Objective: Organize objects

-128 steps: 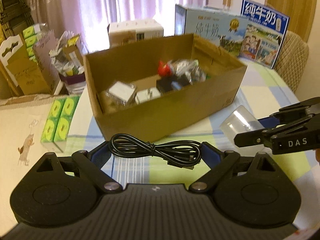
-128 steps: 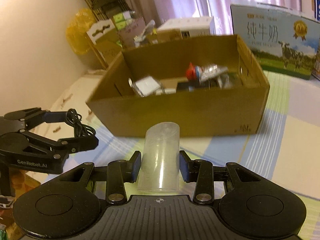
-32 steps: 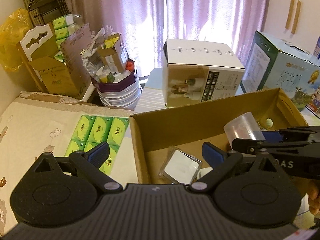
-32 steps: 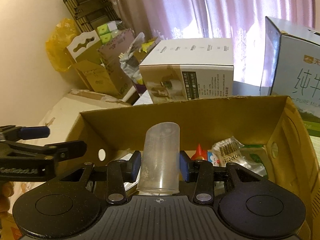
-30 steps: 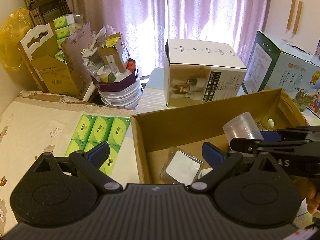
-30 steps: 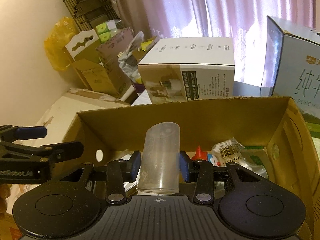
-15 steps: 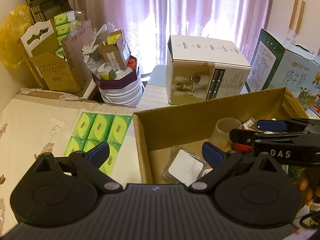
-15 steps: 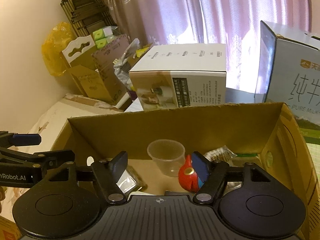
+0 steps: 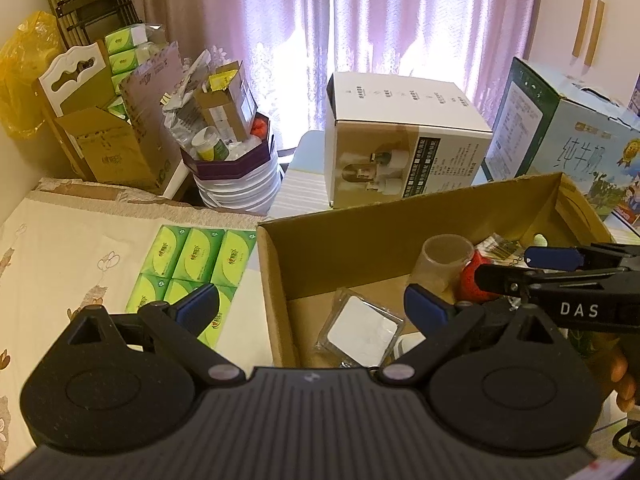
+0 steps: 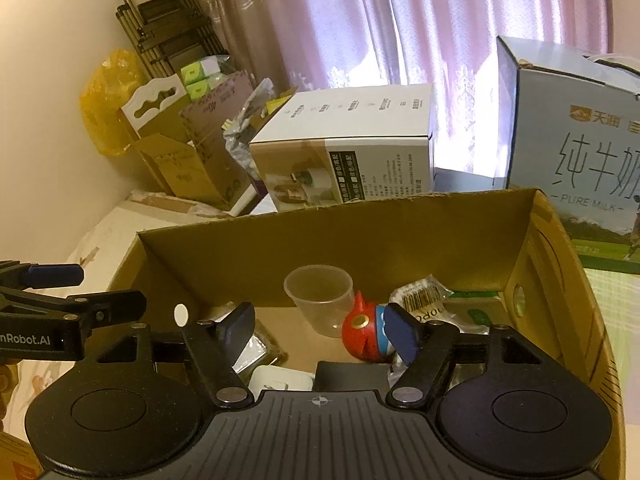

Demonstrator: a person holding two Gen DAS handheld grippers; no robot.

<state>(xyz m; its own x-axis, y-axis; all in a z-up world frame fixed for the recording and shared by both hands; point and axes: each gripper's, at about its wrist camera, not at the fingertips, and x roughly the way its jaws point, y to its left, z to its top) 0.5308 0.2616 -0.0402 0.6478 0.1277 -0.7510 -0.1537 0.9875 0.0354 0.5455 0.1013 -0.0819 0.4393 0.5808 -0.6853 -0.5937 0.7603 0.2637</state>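
Note:
An open cardboard box (image 9: 360,240) (image 10: 400,236) holds a clear plastic cup (image 9: 442,264) (image 10: 320,300), upright near the back wall. Beside the cup lies a red toy (image 10: 362,336) (image 9: 472,282). A clear packet with a white square (image 9: 362,332) sits at the box's left end, and a barcoded wrapper (image 10: 424,298) lies to the right. My right gripper (image 10: 320,330) (image 9: 560,276) hovers open over the box, just short of the cup, with nothing gripped. My left gripper (image 9: 310,308) (image 10: 60,304) is open and empty over the box's left wall.
Behind the cardboard box stand a white product box (image 9: 400,160) and a blue milk carton case (image 9: 580,152). Green tissue packs (image 9: 192,264) lie on the cloth at left. Further back are a purple tub of clutter (image 9: 232,168) and a brown carton (image 9: 112,148).
The right gripper opened and let go of the clear cup, which now stands in the box; the gripper drew back a little. The black cable seen earlier in the left gripper is gone from it.

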